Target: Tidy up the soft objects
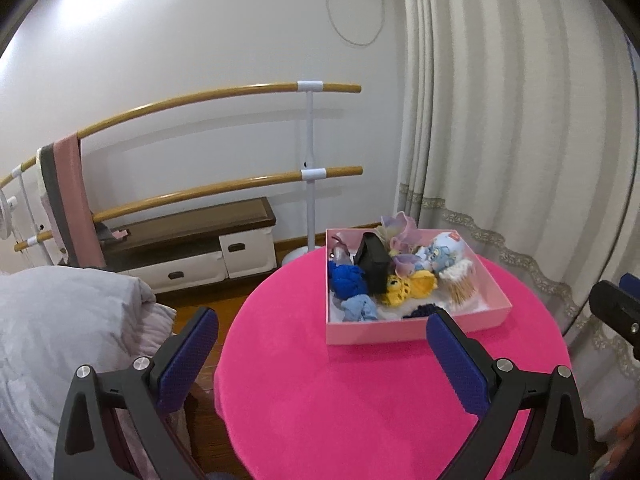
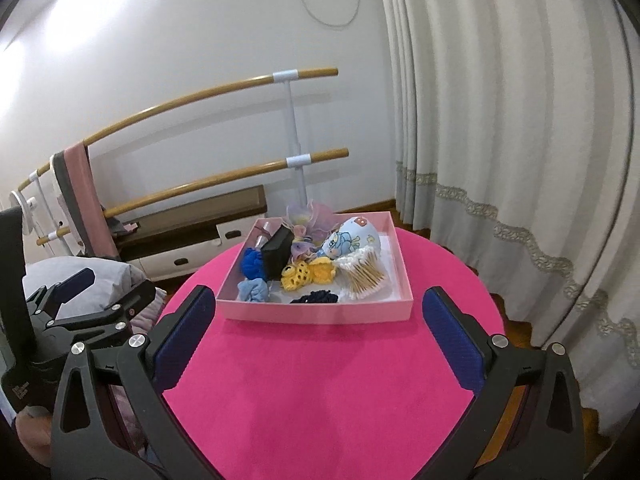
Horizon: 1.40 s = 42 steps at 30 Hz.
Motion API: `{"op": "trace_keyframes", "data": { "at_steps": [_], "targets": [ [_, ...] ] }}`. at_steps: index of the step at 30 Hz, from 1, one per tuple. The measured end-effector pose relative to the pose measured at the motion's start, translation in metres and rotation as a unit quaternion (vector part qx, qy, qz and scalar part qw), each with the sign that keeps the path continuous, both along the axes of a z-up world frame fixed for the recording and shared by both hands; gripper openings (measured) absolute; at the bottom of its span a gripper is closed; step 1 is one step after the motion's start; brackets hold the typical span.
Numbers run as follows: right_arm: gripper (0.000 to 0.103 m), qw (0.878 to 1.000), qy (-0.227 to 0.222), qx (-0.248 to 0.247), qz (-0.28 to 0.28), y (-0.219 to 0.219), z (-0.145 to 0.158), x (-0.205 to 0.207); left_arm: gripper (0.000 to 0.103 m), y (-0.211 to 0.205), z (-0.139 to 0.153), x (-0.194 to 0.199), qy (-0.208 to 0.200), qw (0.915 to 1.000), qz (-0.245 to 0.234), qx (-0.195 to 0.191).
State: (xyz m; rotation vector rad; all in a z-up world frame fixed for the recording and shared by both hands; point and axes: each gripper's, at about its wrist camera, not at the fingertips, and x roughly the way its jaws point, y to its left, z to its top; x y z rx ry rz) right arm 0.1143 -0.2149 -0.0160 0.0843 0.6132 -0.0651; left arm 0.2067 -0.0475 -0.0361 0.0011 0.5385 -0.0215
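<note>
Pink cardboard box (image 2: 320,312) crammed: both grippers' fingers (image 2: 188,328) spread, empty, short of it; grabbing yellow plush (image 2: 306,274) may drag loose cotton swabs (image 2: 366,276) beside it onto the magenta tabletop (image 2: 320,392)

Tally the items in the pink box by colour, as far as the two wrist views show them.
Items in the pink box:
Blue: 3 (royal-blue scrunchie, light-blue scrunchie, navy scrunchie)
Yellow: 1 (spotted plush toy)
Black: 1 (small box)
Purple: 1 (organza bag)
White printed: 1 (cartoon pouch)
Tan: 1 (cotton swab bundle)
Total: 8, with any buried items uncounted.
</note>
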Motion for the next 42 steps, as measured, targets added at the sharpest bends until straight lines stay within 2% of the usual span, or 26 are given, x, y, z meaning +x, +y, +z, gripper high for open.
{"op": "trace_keyframes", "data": {
  "at_steps": [7,15,21,31,42],
  "targets": [
    [0.103,0.999,-0.031,-0.002,-0.013,0.012,0.015,-0.054,0.103,-0.009,0.014,-0.079,-0.022,0.9994,0.002,0.027],
    [0.103,0.998,-0.055,-0.019,-0.021,0.024,0.024,-0.093,0.103,-0.001,0.030,-0.143,-0.031,0.9995,-0.002,0.002],
    [0.103,0.998,-0.060,-0.018,-0.025,0.025,0.024,-0.109,0.103,0.009,0.042,-0.172,-0.036,0.9993,0.002,-0.015],
    [0.103,0.997,-0.064,-0.023,-0.025,0.027,0.023,-0.114,0.103,-0.002,0.050,-0.197,-0.051,0.9986,-0.013,-0.010],
    [0.103,0.997,-0.064,-0.027,-0.027,0.030,0.022,-0.113,0.103,-0.004,0.051,-0.190,-0.052,0.9986,0.001,-0.004]
  ]
}}
